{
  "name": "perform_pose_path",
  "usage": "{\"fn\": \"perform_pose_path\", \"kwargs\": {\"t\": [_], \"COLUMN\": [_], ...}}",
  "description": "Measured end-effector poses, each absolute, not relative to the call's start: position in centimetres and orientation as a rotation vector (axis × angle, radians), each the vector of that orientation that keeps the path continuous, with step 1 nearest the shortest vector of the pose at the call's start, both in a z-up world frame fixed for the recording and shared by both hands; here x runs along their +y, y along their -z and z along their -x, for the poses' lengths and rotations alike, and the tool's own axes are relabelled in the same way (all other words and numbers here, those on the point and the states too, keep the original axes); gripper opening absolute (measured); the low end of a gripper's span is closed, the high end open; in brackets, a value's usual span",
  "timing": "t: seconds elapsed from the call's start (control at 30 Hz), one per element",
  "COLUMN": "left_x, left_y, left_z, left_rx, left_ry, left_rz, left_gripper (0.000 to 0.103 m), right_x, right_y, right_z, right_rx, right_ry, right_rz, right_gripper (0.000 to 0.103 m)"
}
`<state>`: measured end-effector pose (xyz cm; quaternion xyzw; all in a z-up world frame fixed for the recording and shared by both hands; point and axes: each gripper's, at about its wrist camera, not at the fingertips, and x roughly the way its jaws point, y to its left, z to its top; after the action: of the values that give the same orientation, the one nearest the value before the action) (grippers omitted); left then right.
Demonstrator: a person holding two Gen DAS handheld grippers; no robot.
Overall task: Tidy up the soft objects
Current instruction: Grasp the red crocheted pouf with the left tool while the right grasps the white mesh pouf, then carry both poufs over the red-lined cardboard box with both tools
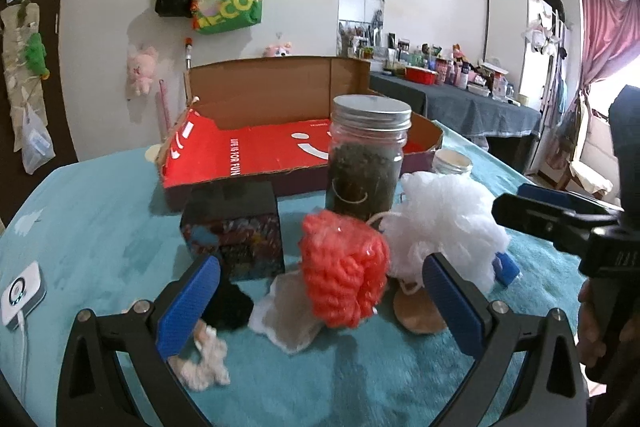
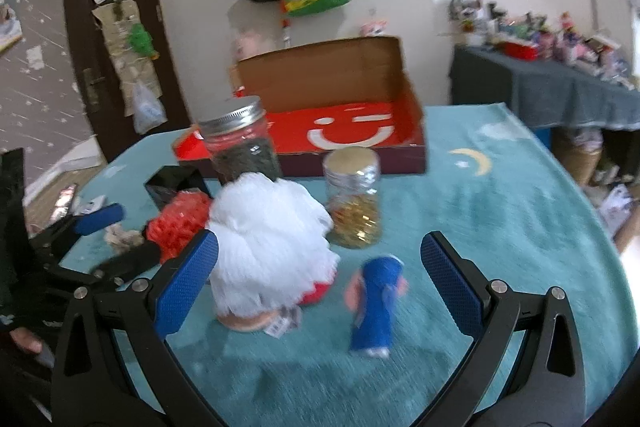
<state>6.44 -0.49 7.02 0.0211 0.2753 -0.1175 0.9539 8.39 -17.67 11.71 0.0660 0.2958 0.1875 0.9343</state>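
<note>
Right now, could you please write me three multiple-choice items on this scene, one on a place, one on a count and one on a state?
1. Where does the orange knitted piece lie?
A. inside the open box
B. on the teal blanket, in front of the dark-filled jar
C. on top of a jar lid

2. How many jars stand on the blanket?
A. one
B. two
C. four

3. How does the left gripper stand?
A. open and empty
C. shut on the white pouf
B. shut on the orange piece

Key: 1 B, it sits on the teal blanket just before the dark-filled jar, outside the open box. 2 B, the right wrist view shows the dark-filled jar and a gold-filled jar. 3 A, its blue pads are wide apart with nothing clamped; the white pouf lies free.
</note>
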Motion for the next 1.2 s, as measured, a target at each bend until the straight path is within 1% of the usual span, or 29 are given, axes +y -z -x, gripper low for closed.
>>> {"fn": "perform_pose_path", "kwargs": {"t": [0.1,0.17,0.2,0.23,0.27,0.3,0.33,0.37,0.4,0.43,0.47,0.5,0.6,0.83,1.2], "left_x": [-0.8,-1.0,-0.9,-0.8,-0.9,-0.9,-1.1,-1.0,-1.0,-1.1,-1.1,-1.1,-0.9,0.0,1.6], "left_y": [-6.7,-6.3,-6.1,-6.0,-5.8,-5.7,-5.5,-5.5,-5.5,-5.5,-5.6,-5.8,-6.4,-7.7,-10.4], "left_z": [-7.5,-8.0,-8.3,-8.4,-8.4,-8.4,-8.3,-8.4,-8.3,-8.1,-7.8,-7.7,-7.3,-6.6,-6.4], "left_rx": [0.587,0.614,0.628,0.638,0.644,0.646,0.652,0.66,0.661,0.657,0.651,0.647,0.638,0.612,0.557], "left_ry": [0.243,0.254,0.263,0.271,0.284,0.294,0.309,0.321,0.327,0.33,0.332,0.331,0.338,0.312,0.278], "left_rz": [-0.047,-0.045,-0.042,-0.039,-0.036,-0.035,-0.034,-0.03,-0.029,-0.031,-0.034,-0.036,-0.025,-0.016,-0.014], "left_gripper": [0.093,0.083,0.08,0.074,0.066,0.061,0.05,0.049,0.047,0.045,0.044,0.044,0.043,0.042,0.043], "right_x": [-17.7,-17.5,-17.2,-17.1,-16.8,-16.5,-16.2,-16.0,-15.7,-15.7,-15.7,-15.6,-15.5,-16.0,-17.5], "right_y": [-11.5,-11.2,-11.1,-10.9,-10.7,-10.6,-10.4,-10.1,-9.9,-9.8,-9.8,-10.0,-10.5,-12.5,-14.5], "right_z": [-10.1,-10.8,-11.1,-11.2,-11.3,-11.3,-11.4,-11.4,-11.4,-11.2,-10.9,-10.5,-9.3,-7.2,-6.7], "right_rx": [0.652,0.68,0.694,0.705,0.715,0.721,0.734,0.748,0.758,0.754,0.743,0.729,0.68,0.593,0.539], "right_ry": [-0.444,-0.491,-0.518,-0.533,-0.551,-0.57,-0.59,-0.603,-0.608,-0.615,-0.62,-0.616,-0.598,-0.552,-0.505], "right_rz": [-0.175,-0.19,-0.192,-0.192,-0.189,-0.188,-0.186,-0.187,-0.185,-0.186,-0.184,-0.172,-0.152,-0.12,-0.124], "right_gripper": [0.103,0.103,0.103,0.103,0.101,0.094,0.087,0.069,0.063,0.061,0.053,0.049,0.042,0.04,0.04]}}
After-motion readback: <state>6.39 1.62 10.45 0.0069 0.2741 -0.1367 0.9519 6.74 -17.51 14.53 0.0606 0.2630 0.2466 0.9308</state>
